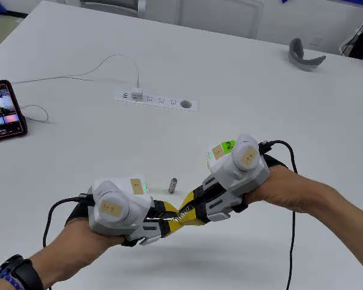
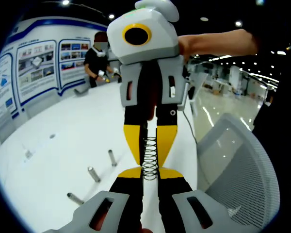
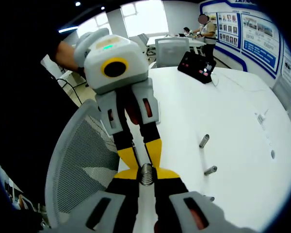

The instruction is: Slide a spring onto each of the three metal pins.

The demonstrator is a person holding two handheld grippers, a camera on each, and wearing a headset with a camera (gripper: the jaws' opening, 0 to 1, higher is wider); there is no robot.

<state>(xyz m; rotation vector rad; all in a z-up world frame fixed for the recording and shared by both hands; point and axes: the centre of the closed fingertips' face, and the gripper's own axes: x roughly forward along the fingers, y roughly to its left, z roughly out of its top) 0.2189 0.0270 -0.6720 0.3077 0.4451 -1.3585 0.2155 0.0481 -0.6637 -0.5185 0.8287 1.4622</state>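
1. While both grippers meet tip to tip above the near edge of the white surface [image 1: 242, 84], the other things lie well apart from them. A power strip [image 1: 156, 99] sits toward the middle, a tablet [image 1: 3, 110] at the left edge, and a grey curved band [image 1: 305, 55] near the far right edge.
2. A mesh-backed chair [image 2: 237, 165] stands at the surface's edge, close beside the grippers. A person [image 2: 96, 58] stands in the background beyond the far side.
3. Three metal pins [image 2: 93, 174] stand up from the surface in a short row, near the fingers but not touching them.
4. On the left gripper [image 2: 150, 175], the fingers [image 2: 130, 173] are drawn almost together. Their yellow tips pinch one end of the spring [image 2: 150, 154].
5. On the right gripper [image 3: 145, 177], the fingers [image 3: 167, 173] are just as narrow. They flank the spring's other end and touch it on both sides.
6. Held in the air just above the surface, the spring is clear of the pins. Its long axis runs straight from one gripper to the other, in line with both pairs of fingers and roughly along the near edge.
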